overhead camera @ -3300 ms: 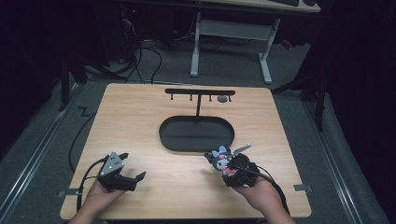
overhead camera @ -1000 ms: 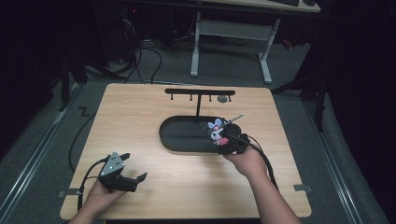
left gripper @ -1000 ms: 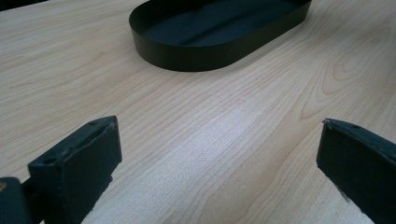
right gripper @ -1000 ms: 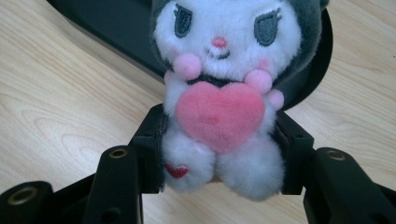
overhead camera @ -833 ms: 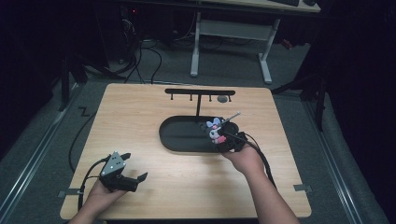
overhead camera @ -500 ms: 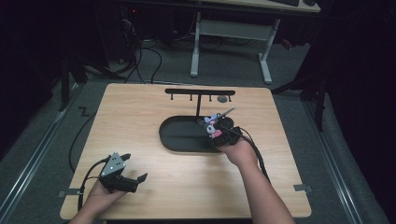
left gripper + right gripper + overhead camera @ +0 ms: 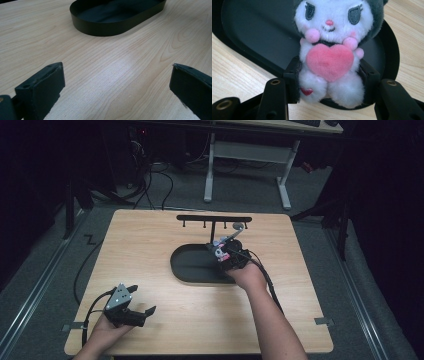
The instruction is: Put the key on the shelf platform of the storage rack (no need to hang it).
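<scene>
From the high view, a light wooden table (image 7: pixel 150 270) carries a black oval tray (image 7: pixel 192 265) near its middle, with a black hook rack (image 7: pixel 214 219) standing just beyond it. The right gripper (image 7: pixel 226 254) hangs over the tray's right end, clamped on a small plush toy (image 7: pixel 220 251). The left gripper (image 7: pixel 131 310) sits at the near left corner of the table, well apart from the tray, held in the person's left hand (image 7: pixel 102 332).

In the left gripper view, its two black jaws stand wide apart with bare wood between them, and the oval tray (image 7: pixel 105 26) lies farther off.

In the right gripper view, the jaws press both sides of the plush toy (image 7: pixel 330 57), a white figure with a dark hood hugging a pink heart, upright above the tray's rim (image 7: pixel 390 37).
</scene>
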The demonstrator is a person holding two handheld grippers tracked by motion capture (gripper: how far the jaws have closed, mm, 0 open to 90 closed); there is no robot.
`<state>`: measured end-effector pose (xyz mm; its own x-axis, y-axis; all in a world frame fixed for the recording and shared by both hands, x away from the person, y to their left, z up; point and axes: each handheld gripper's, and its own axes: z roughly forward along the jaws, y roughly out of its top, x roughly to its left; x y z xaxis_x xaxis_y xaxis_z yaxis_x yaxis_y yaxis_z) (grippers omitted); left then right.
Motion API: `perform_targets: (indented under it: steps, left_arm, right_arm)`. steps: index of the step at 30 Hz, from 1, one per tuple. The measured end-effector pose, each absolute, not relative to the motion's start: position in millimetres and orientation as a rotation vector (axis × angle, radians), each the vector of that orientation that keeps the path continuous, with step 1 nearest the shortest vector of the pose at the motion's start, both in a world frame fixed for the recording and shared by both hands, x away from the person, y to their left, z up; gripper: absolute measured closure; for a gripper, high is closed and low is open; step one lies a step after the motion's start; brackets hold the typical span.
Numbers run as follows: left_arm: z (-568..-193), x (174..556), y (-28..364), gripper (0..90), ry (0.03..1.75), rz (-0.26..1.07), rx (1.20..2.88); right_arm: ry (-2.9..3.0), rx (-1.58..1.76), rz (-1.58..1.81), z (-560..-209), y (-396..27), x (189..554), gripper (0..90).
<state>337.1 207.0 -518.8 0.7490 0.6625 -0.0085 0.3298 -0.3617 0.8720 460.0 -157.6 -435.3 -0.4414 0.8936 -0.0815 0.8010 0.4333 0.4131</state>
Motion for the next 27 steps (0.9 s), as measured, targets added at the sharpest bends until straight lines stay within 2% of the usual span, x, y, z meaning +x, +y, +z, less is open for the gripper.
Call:
perform_targets:
  steps: [12, 19, 27]
  left_arm:
    - [-519.3, 336.3, 207.6, 0.7, 0.752, 0.426, 1.975]
    - [-519.4, 335.7, 210.5, 0.7, 0.761, 0.427, 1.973]
    - [-519.0, 334.3, 210.0, 0.7, 0.755, 0.428, 1.977]
  right_arm:
    - [2.394, 1.469, 0.446, -437.9, -154.4, 468.7, 48.2]
    - [2.412, 1.481, 0.401, -452.7, -151.3, 475.7, 48.1]
    - [2.445, 1.566, 0.353, -471.3, -167.2, 464.0, 47.1]
